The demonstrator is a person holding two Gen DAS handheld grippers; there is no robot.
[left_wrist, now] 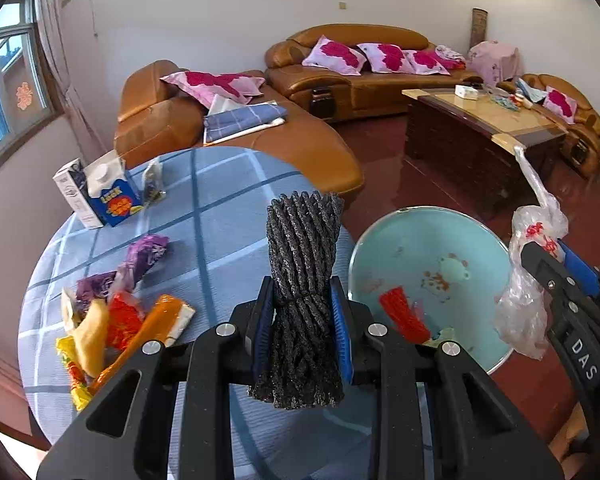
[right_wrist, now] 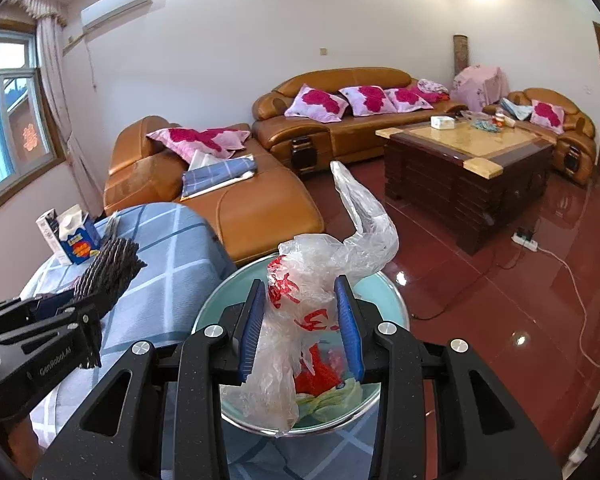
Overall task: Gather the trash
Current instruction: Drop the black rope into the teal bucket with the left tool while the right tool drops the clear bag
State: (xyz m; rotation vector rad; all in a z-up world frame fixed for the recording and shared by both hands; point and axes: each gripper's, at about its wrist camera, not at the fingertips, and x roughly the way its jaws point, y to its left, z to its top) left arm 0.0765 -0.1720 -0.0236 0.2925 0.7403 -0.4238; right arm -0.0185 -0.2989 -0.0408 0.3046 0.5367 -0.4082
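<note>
Left jaws clamp a rope bundle (left_wrist: 302,304) mid-length above the table's (left_wrist: 220,200) right edge; right jaws pinch a plastic bag (right_wrist: 300,320) over the basin (right_wrist: 384,300). Rope looks soft, grippy; bag flimsy, slippery, best bunched.

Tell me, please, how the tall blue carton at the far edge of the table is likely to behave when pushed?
The blue carton stands upright, tall on a narrow base, so it would probably tip rather than slide. The cloth-covered table may drag at its base. It touches the white carton, which would likely move too.
</note>
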